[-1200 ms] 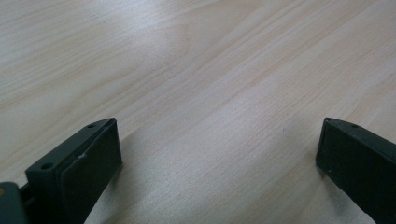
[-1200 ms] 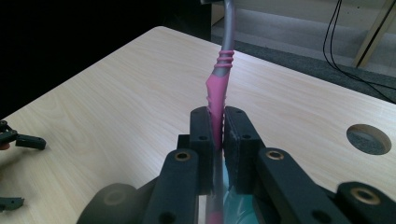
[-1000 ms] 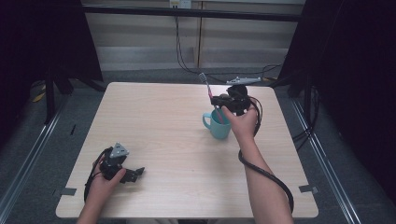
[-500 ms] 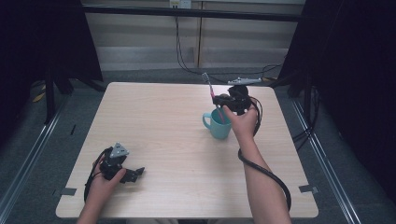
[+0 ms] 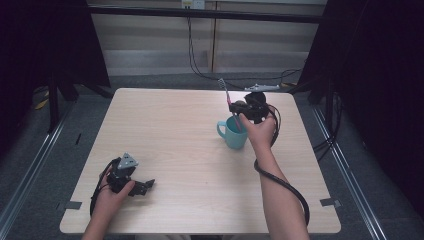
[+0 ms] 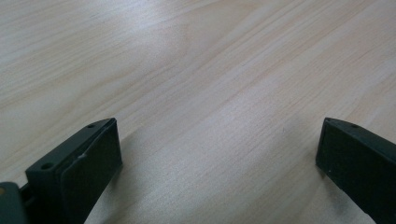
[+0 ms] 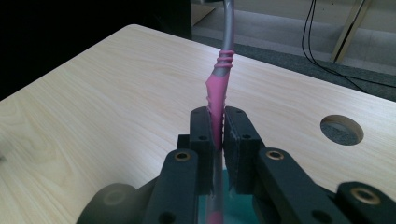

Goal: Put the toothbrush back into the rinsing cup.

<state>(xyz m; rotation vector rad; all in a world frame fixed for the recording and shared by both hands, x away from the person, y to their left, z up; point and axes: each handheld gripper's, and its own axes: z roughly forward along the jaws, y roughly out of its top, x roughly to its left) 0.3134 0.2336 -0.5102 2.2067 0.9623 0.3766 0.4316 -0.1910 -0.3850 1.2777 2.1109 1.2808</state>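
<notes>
A teal mug (image 5: 235, 132) stands on the right half of the pale wooden table (image 5: 180, 130), its handle pointing left. My right gripper (image 5: 234, 106) hovers just above the mug's rim, shut on the pink grip of a pink and grey toothbrush (image 5: 226, 95). The brush's head sticks up and away, toward the table's far edge. In the right gripper view the pads (image 7: 204, 135) pinch the toothbrush (image 7: 219, 88), and the mug (image 7: 236, 205) shows teal below them. My left gripper (image 5: 144, 186) rests near the front left corner, open, with bare wood between its jaws (image 6: 217, 144).
A round cable hole (image 7: 342, 129) is cut in the table near the far right corner. Black cables (image 5: 200, 55) and a grey metal piece (image 5: 261, 87) lie on the floor behind the table. A cable (image 5: 285, 185) trails from the right gripper along the forearm.
The right gripper has shifted very slightly with the toothbrush, whose head now sits a touch higher. The left gripper and the mug have not moved.
</notes>
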